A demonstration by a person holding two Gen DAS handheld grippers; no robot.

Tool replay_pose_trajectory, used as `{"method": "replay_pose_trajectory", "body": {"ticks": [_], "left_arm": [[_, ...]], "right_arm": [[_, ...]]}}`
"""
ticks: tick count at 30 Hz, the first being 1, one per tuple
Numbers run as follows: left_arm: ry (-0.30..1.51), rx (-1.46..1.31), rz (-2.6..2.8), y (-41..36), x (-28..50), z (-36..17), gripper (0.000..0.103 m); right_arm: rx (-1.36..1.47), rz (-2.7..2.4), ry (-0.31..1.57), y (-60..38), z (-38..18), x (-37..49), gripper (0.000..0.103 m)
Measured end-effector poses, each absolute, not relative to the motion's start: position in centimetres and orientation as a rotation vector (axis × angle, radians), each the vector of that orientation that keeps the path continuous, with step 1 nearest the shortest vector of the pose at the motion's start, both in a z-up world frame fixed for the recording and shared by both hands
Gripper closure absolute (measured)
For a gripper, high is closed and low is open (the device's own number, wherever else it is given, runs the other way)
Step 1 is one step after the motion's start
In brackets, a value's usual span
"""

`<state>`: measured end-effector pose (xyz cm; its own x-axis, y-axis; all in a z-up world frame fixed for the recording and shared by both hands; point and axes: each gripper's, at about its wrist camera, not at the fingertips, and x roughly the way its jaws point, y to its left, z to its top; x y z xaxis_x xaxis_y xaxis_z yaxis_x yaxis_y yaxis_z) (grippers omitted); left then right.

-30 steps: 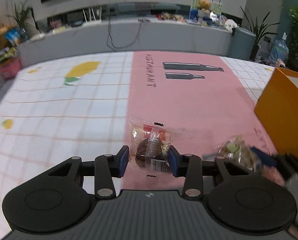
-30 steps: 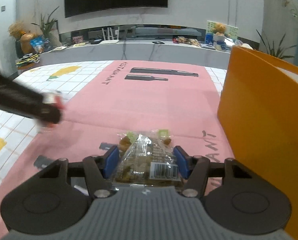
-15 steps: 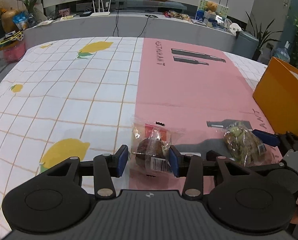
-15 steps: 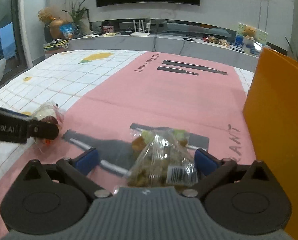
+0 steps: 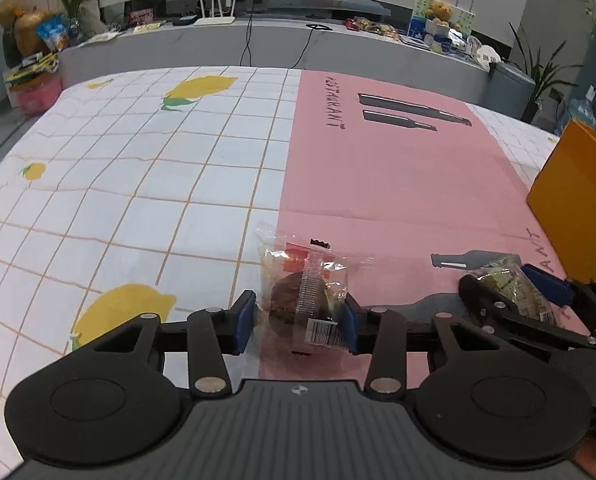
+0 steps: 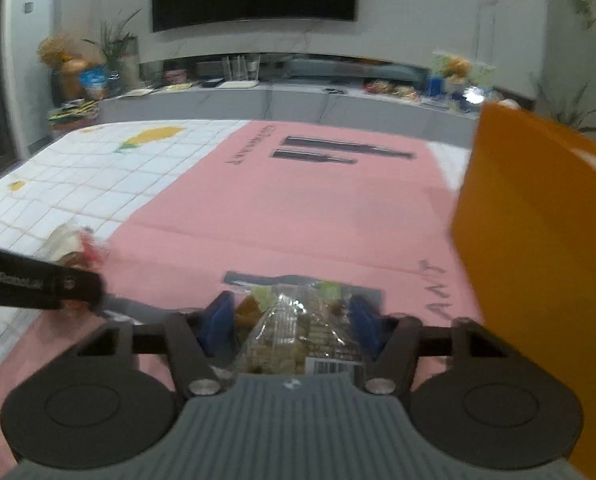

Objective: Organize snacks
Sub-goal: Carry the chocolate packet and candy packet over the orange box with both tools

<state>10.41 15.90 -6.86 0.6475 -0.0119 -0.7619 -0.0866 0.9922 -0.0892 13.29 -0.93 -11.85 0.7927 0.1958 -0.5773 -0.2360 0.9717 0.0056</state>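
My left gripper [image 5: 298, 316] is shut on a clear packet with a dark brown cake [image 5: 301, 296], held at the seam of the white and pink cloth. My right gripper [image 6: 290, 320] is shut on a clear packet of green-yellow snacks [image 6: 298, 332]; it also shows at the right of the left wrist view [image 5: 513, 284]. An orange box [image 6: 537, 264] stands upright just right of the right gripper, and its side shows in the left wrist view [image 5: 577, 208]. The left gripper with its cake packet [image 6: 74, 244] appears at the left of the right wrist view.
The table carries a white lemon-print cloth [image 5: 118, 168] and a pink mat [image 5: 377, 168] with bottle prints. A grey counter [image 5: 258, 44] with clutter runs along the far side. Plants [image 5: 537, 68] stand at the far right.
My right gripper has closed from wide open onto the green-yellow snack packet and shifted toward the orange box. My left gripper keeps its hold on the cake packet, little moved.
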Motion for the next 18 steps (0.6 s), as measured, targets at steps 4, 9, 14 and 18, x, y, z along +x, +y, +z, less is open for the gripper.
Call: {"method": "replay_pose_trajectory", "body": {"ticks": [4,9,14,18], "left_arm": [[0.869,-0.195,0.040,16.6,10.0,-6.3,0.056],[0.792,-0.144,0.037,15.8,9.3,-4.9,0.056],[0.771,-0.123,0.025,13.9,9.3,-3.3,0.057],[0.727,-0.085,-0.049,11.7,9.1,-0.9,0.057]], "right_arm": [[-0.047,0.235,0.577,-1.4,-11.5,12.9,0.051],[-0.008,0.296,0.516,-1.8,-9.9,11.8,0.052],[0.048,0.360,0.458,-3.0,-6.6,10.9,0.052],[0.114,0.397,0.391,-5.4,-2.8,10.0,0.052]]}}
